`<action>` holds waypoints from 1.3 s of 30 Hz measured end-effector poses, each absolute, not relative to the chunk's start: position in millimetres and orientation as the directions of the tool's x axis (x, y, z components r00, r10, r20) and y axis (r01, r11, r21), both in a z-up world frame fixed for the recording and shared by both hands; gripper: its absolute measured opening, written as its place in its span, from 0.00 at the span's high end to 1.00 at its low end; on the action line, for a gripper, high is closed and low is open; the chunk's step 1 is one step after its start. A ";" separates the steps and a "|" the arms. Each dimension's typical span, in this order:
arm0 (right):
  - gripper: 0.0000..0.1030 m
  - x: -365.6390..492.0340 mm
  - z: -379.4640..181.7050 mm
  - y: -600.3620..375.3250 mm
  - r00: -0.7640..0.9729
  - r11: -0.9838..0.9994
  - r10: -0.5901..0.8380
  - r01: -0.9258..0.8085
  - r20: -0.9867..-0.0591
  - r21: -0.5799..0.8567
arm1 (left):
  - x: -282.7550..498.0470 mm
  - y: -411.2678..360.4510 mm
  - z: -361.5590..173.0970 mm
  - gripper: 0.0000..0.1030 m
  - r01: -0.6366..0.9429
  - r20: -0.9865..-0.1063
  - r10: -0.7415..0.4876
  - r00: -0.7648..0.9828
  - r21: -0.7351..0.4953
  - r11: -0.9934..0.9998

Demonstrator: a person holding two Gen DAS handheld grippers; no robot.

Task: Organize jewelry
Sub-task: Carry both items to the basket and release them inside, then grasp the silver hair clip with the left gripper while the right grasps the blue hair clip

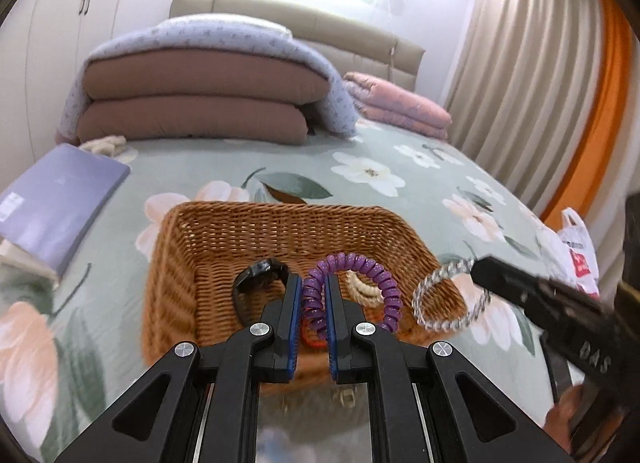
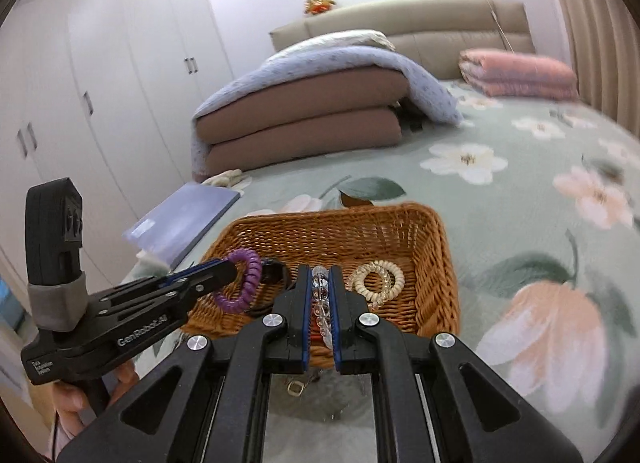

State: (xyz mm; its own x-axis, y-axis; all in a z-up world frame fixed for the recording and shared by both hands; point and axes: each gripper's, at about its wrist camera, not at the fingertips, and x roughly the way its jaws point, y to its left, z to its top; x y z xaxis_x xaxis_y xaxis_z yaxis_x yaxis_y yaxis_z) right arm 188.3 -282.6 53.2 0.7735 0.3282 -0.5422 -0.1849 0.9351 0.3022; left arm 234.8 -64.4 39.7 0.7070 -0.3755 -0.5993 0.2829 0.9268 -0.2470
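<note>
Both grippers hang over the wicker basket [image 2: 432, 247], presumably to drop things in; the left gripper [image 1: 313, 295] pinches a purple spiral hair tie [image 1: 372, 267]. The right gripper [image 2: 321, 291] clamps a clear bead bracelet [image 2: 320, 295].

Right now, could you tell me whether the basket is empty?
Not empty: the basket holds cream coil hair ties and a black band.
</note>
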 end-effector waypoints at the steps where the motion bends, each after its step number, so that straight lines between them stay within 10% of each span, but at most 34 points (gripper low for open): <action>1: 0.90 192.8 47.7 -283.4 0.768 0.935 0.328 -0.178 -0.550 0.308 | 242.9 -68.8 35.5 0.89 0.280 -0.612 -0.372 0.698 -0.246 0.928; 13: 0.78 206.5 15.9 -311.1 0.787 0.923 0.306 -0.107 -0.537 0.369 | 283.0 -110.6 -2.5 0.87 0.315 -0.664 -0.397 0.634 -0.248 0.916; 18: 0.66 190.6 20.3 -323.8 0.811 0.913 0.309 -0.106 -0.497 0.395 | 271.3 -100.2 10.2 0.48 0.336 -0.607 -0.445 0.658 -0.293 0.895; 30: 0.66 130.1 47.2 -291.3 0.774 0.872 0.446 -0.263 -0.449 0.413 | 190.1 -13.8 61.3 0.48 0.308 -0.505 -0.425 0.751 -0.302 0.902; 39: 0.63 104.9 21.3 -196.5 0.626 0.855 0.518 -0.377 -0.583 0.354 | 144.9 65.3 42.2 0.48 0.091 -0.539 -0.260 0.801 -0.320 0.943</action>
